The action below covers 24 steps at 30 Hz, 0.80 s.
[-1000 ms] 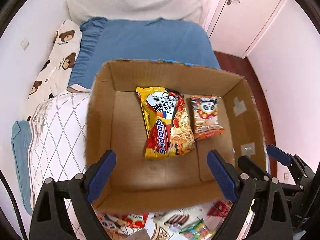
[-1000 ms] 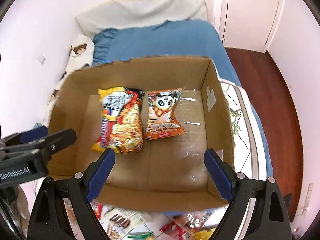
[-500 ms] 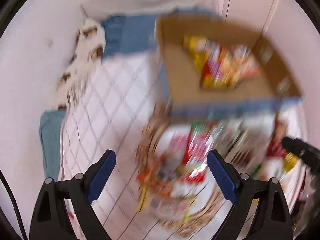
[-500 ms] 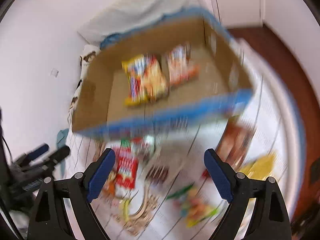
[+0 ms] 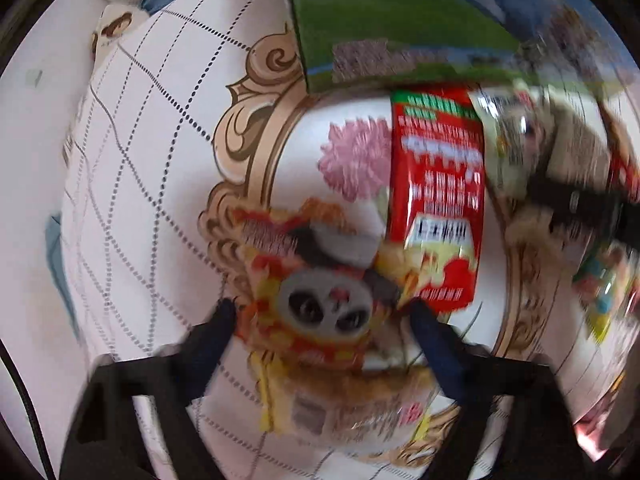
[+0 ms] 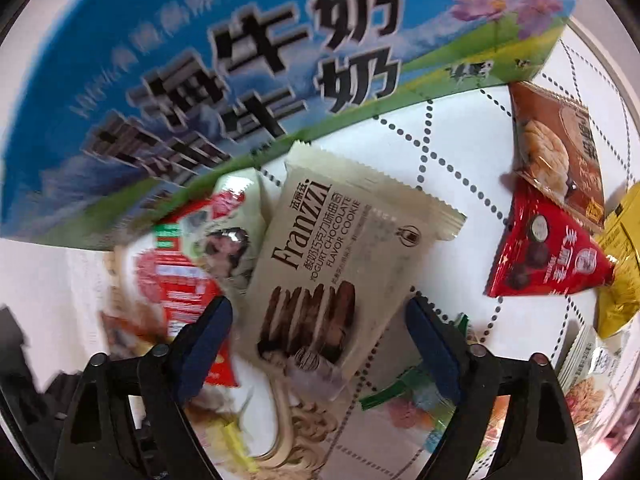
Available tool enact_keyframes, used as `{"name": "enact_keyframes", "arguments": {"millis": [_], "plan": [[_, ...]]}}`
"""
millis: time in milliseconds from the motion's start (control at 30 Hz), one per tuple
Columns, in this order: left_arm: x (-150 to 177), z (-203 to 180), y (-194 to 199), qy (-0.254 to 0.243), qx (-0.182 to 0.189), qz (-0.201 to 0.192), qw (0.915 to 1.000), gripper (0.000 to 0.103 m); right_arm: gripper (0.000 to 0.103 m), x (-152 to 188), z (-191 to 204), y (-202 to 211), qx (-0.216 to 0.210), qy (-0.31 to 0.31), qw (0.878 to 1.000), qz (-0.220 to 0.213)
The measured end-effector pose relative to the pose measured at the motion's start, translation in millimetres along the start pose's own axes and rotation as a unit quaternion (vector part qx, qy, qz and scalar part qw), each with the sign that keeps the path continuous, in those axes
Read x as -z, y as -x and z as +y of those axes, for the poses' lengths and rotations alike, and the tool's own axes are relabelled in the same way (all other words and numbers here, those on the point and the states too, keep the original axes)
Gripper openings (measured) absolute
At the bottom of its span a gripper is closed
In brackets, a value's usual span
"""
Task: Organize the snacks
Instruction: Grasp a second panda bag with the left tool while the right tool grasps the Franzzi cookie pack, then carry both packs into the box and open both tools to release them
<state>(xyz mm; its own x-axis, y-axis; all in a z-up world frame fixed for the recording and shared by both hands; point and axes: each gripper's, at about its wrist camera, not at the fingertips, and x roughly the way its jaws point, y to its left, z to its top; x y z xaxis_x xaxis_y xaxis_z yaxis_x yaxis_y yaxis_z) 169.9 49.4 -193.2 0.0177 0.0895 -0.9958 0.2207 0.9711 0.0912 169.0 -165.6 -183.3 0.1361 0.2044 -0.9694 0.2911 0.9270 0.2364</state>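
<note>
Snack packets lie on the patterned bedspread in front of the printed milk box [image 6: 240, 60]. My left gripper [image 5: 320, 312] is open, low over an orange panda snack packet [image 5: 320, 300] that lies between its fingers. A red packet [image 5: 436, 200] lies just beyond. My right gripper [image 6: 320, 312] is open, its fingers either side of a cream Franzzi cookie packet [image 6: 336, 264]. A red and white packet [image 6: 180, 276] lies to its left. The left wrist view is blurred.
A brown pastry packet [image 6: 560, 148], a red triangular packet [image 6: 544, 256] and a yellow packet [image 6: 620, 264] lie to the right in the right wrist view. A green candy wrapper [image 6: 404, 396] lies below the cookie packet. The box side [image 5: 380, 32] rises close behind.
Both grippers have dropped from above the open box down to the snacks on the bedspread in front of it. Both remain open.
</note>
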Motion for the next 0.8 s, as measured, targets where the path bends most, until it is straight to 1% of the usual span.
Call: {"name": "enact_keyframes", "arguments": {"millis": [33, 100, 167, 200, 267, 300, 333, 367, 400, 500, 533, 567, 600, 633, 667, 700, 733, 800], "plan": [[-2, 5, 0, 0.017, 0.008, 0.001, 0.9998, 0.062, 0.078, 1, 3, 0, 0.004, 0.013, 1.000, -0.004], [-5, 18, 0, 0.068, 0.034, -0.002, 0.9971, 0.061, 0.068, 5, 13, 1, 0.018, 0.062, 0.998, -0.004], [-5, 31, -3, 0.106, 0.055, 0.003, 0.9928, 0.061, 0.068, 11, 22, 3, 0.033, 0.126, 0.991, 0.006], [-4, 37, -5, 0.121, 0.064, 0.007, 0.9905, 0.061, 0.068, 15, 26, 3, 0.044, 0.164, 0.985, 0.014], [-5, 47, -11, 0.145, 0.081, 0.012, 0.9861, 0.061, 0.068, 22, 31, 5, 0.065, 0.214, 0.974, 0.024], [-6, 52, -15, 0.154, 0.086, 0.013, 0.9842, 0.063, 0.068, 26, 32, 5, 0.074, 0.234, 0.969, 0.029], [-7, 55, -20, 0.156, 0.091, 0.016, 0.9835, 0.064, 0.069, 29, 32, 5, 0.079, 0.239, 0.967, 0.030], [-8, 57, -24, 0.155, 0.095, 0.021, 0.9831, 0.064, 0.070, 30, 30, 6, 0.077, 0.235, 0.969, 0.029], [-8, 59, -29, 0.153, 0.099, 0.023, 0.9830, 0.064, 0.072, 29, 28, 6, 0.071, 0.223, 0.972, 0.029], [-9, 60, -32, 0.148, 0.095, 0.017, 0.9842, 0.064, 0.074, 22, 11, 5, 0.041, 0.151, 0.987, 0.034], [-9, 56, -30, 0.149, 0.092, 0.014, 0.9845, 0.063, 0.074, 21, 8, 3, 0.034, 0.133, 0.990, 0.033], [-8, 54, -28, 0.150, 0.088, 0.010, 0.9847, 0.062, 0.075, 21, 6, 2, 0.030, 0.118, 0.992, 0.027], [-6, 48, -24, 0.152, 0.083, 0.003, 0.9849, 0.054, 0.075, 21, 5, 1, 0.028, 0.111, 0.993, 0.021], [3, 43, -15, 0.152, 0.077, -0.002, 0.9853, 0.050, 0.073, 21, 5, 0, 0.030, 0.108, 0.994, 0.016], [5, 43, -12, 0.153, 0.075, -0.003, 0.9853, 0.049, 0.071, 17, 4, 1, 0.035, 0.106, 0.994, 0.011], [8, 44, -7, 0.156, 0.074, -0.004, 0.9849, 0.049, 0.062, 18, 4, 1, 0.044, 0.109, 0.993, 0.006], [12, 45, -1, 0.159, 0.076, -0.004, 0.9844, 0.049, 0.060, 20, 5, 1, 0.054, 0.117, 0.992, 0.001], [19, 47, 2, 0.164, 0.090, -0.004, 0.9823, 0.048, 0.059, 28, 6, 4, 0.048, 0.127, 0.991, -0.008]]}}
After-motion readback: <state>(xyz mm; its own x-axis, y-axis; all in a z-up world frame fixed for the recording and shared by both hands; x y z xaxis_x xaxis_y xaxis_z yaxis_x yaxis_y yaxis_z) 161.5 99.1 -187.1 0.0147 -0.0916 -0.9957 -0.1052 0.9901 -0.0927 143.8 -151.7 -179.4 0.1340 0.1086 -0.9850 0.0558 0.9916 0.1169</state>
